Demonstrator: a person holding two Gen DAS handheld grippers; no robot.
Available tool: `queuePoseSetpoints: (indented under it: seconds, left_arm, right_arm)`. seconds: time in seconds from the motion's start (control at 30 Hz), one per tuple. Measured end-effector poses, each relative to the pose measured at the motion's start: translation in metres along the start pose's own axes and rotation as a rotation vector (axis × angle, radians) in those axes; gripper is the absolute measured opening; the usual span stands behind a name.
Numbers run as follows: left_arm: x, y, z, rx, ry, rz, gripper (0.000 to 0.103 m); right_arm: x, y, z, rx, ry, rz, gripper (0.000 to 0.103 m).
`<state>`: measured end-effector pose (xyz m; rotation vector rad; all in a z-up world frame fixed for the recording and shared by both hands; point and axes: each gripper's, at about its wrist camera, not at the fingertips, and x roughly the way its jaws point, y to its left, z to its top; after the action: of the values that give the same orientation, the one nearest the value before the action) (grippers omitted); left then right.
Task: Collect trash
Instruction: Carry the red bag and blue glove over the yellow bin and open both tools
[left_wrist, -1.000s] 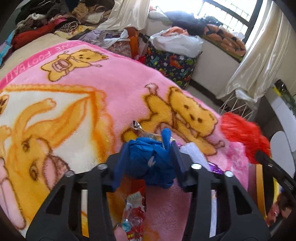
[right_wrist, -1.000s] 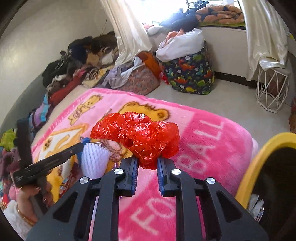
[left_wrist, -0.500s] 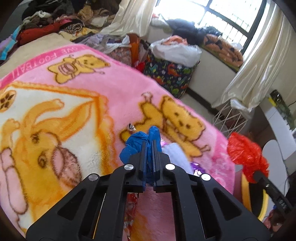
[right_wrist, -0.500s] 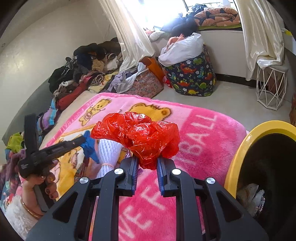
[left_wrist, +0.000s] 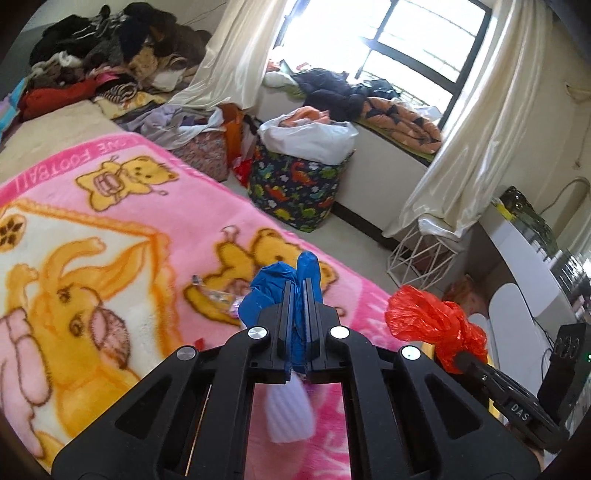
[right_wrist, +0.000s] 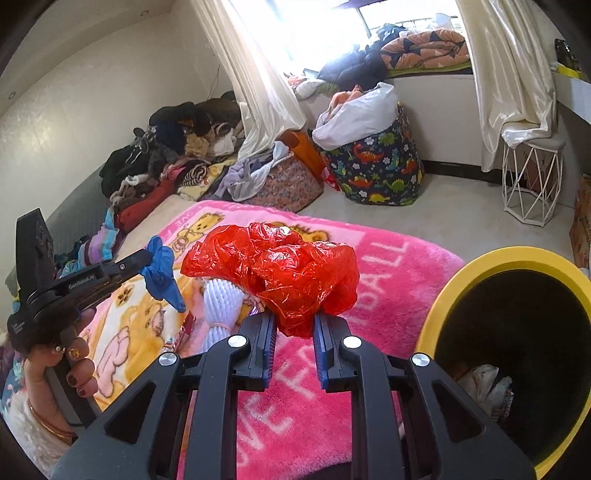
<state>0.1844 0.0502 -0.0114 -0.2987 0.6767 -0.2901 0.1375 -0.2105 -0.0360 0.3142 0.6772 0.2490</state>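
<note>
My left gripper is shut on a crumpled blue plastic bag and holds it above the pink blanket; it also shows in the right wrist view. My right gripper is shut on a crumpled red plastic bag, held beside the yellow-rimmed trash bin, which holds some trash. The red bag shows in the left wrist view. A white foam net and shiny wrappers lie on the blanket.
A dinosaur-print laundry basket and a white wire stool stand on the floor by the window. Piles of clothes lie along the bed's far side. A white desk is at the right.
My left gripper closed on the blue bag and lifted it off the blanket. My right gripper carried the red bag toward the yellow bin, which has come further into view.
</note>
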Motion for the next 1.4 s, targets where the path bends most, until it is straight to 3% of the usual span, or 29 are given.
queuePoseSetpoints:
  seconds: [0.7,1.4]
  left_arm:
    - [-0.019,-0.069,-0.011,0.086,-0.027,-0.108,0.002]
    - [-0.012,-0.127,-0.037,0.175,0.018,-0.194,0.002]
  right_arm:
    - [-0.062,-0.035,0.001,0.052,-0.09,-0.06,0.017]
    - [-0.102,-0.083,-0.01,0.138,-0.132,-0.166,0.017]
